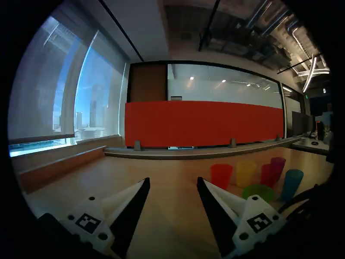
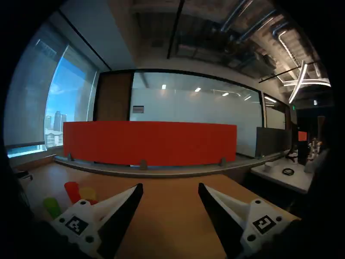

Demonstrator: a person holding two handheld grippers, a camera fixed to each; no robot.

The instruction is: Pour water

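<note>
Left claw (image 1: 173,181): two white fingers with black inner faces, a square black-and-white marker on each, spread wide apart over the pale wooden counter (image 1: 172,224); bare wood in the gap. Right claw (image 2: 170,186): same build, likewise spread apart, bare counter (image 2: 170,224) in the gap.

Cups, left gripper view: cluster of translucent coloured plastic tumblers, upright, mouths up, on the counter ahead and to the right of the left claw.
- Orange-red cup (image 1: 221,176): leftmost.
- Yellow cup (image 1: 246,172): just beside it.
- Magenta cup (image 1: 278,166): farther back.
- Pink-red cup (image 1: 266,176): close in front of the magenta one.
- Green cup (image 1: 258,192): nearest, base hidden behind the right finger.
- Teal cup (image 1: 292,184): rightmost.
- Contents: cannot tell.

Cups, right gripper view: orange-red cup (image 2: 72,191), yellow cup (image 2: 88,193) and green cup (image 2: 52,206) at far left, partly behind the left finger.

Background: long orange-red partition (image 1: 202,123) along the counter's far edge; tall window (image 1: 86,99) at left, city towers beyond.
</note>
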